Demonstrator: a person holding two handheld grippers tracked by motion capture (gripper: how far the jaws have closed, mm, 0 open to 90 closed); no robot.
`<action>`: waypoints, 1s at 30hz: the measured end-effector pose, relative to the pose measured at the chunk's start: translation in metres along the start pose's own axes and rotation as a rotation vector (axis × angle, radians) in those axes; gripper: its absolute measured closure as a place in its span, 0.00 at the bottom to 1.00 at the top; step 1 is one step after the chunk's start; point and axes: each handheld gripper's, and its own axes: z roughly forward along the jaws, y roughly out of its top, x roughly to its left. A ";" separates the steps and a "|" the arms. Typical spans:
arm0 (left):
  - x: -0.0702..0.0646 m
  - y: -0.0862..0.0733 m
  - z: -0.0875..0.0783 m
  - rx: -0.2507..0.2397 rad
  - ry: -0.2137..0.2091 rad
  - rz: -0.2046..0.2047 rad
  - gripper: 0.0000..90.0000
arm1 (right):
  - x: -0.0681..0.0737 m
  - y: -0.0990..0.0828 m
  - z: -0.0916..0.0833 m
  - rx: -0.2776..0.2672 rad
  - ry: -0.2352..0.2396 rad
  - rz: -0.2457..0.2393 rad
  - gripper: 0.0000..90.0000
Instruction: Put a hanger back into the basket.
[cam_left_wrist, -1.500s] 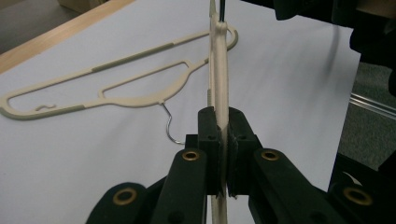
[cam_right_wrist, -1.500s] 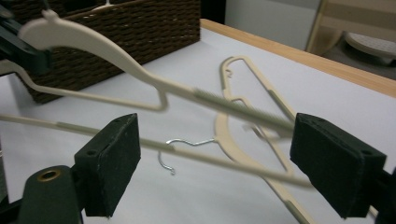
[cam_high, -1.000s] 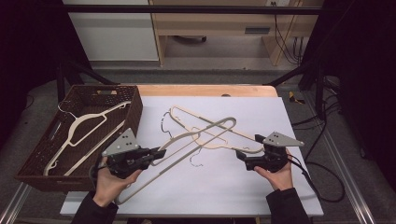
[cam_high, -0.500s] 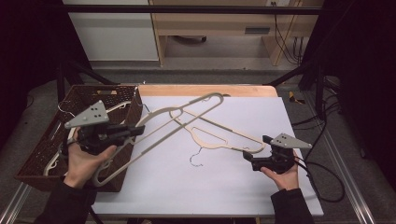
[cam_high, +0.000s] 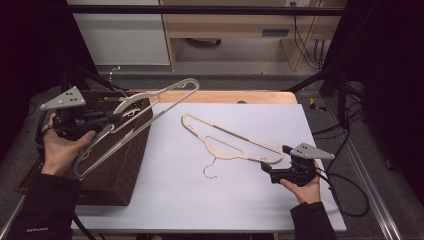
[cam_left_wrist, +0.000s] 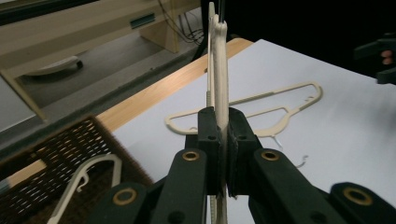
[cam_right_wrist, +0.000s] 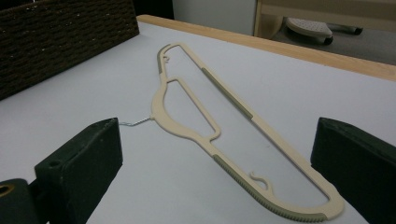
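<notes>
Two hangers: one (cam_high: 150, 107) pinched in my left claw (cam_left_wrist: 223, 140) above the basket (cam_high: 120, 170), where another lies; one (cam_right_wrist: 224, 121) flat on the desk beside it. Right claw (cam_high: 267, 171) spread, near it. I'd lower mine level, hook clear of the basket's rim.

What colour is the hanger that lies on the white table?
The hanger is cream, with grey-green ribbed strips along its edges and a thin metal hook. It shows best in the right gripper view.

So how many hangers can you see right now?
3: one beige plastic hanger clamped in the left tool above the brown wicker basket; one flat on the white table; one white hanger inside the basket. More may be hidden there.
</notes>
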 end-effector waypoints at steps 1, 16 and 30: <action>0.005 -0.003 -0.001 -0.003 0.005 -0.009 0.96 | 0.000 0.000 0.000 -0.002 0.000 -0.004 0.03; 0.060 -0.044 -0.014 0.025 0.079 -0.097 0.96 | 0.000 -0.001 0.002 0.012 -0.005 -0.005 0.03; 0.091 -0.077 -0.039 0.033 0.137 -0.150 0.96 | 0.000 -0.002 0.004 0.024 -0.012 -0.008 0.03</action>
